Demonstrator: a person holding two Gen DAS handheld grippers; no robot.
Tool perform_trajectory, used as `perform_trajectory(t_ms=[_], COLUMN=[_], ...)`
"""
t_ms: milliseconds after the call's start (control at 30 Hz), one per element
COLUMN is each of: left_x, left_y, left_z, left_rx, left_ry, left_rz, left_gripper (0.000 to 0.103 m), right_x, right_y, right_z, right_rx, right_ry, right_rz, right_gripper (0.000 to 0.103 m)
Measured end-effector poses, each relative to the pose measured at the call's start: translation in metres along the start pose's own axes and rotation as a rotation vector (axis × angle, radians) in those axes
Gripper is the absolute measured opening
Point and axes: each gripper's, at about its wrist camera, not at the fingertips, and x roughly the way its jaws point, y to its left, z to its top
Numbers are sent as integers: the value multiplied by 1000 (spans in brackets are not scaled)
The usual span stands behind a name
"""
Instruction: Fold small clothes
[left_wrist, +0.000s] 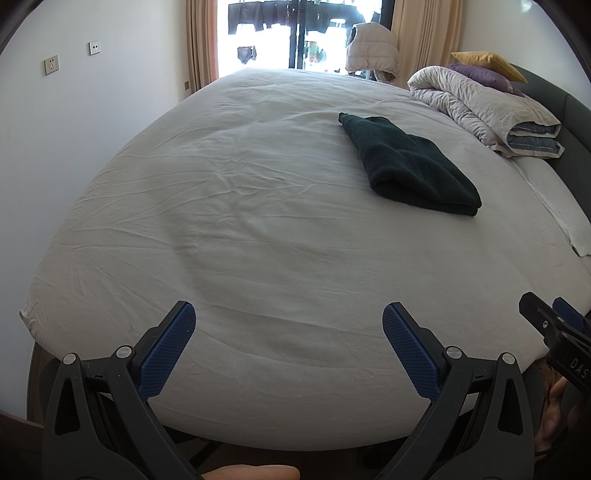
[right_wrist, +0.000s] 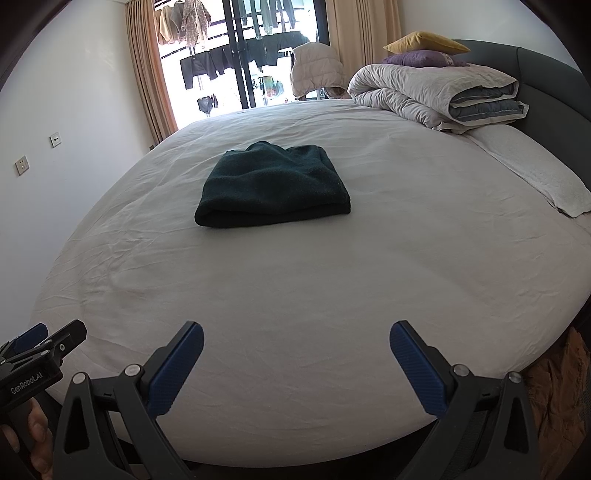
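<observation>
Left claw (left_wrist: 289, 347) is spread wide and holds nothing, low over the near edge of the bed (left_wrist: 258, 258). Right claw (right_wrist: 296, 363) is likewise spread and bare. The folded dark cloth (right_wrist: 273, 186) lies well apart from both — at about one o'clock from the left claw, twelve from the right — flat on the sheet.

Folded garment (right_wrist: 273, 184) lies on the bed (right_wrist: 295, 277), mid-mattress, well apart from everything else. Folded duvet (right_wrist: 436, 96) sits at the head end, right-rear, with two pillows (right_wrist: 424, 51) stacked on it. Headboard (right_wrist: 546, 85) behind those. Window (right_wrist: 240, 55) beyond the far edge. Both tools at the near edge, left tool (left_wrist: 289, 347) left of right tool (right_wrist: 296, 365).
</observation>
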Motion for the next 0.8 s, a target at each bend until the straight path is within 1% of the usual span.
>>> perform_trajectory(t_ms=[800], left_x=[1], left_y=[1], left_z=[-2], left_rx=[6], left_ry=[-2], left_rz=[4], left_gripper=[103], right_x=[1], right_y=[1], right_z=[-1], right_rx=[10], right_ry=[5], right_rz=[1], right_gripper=[103])
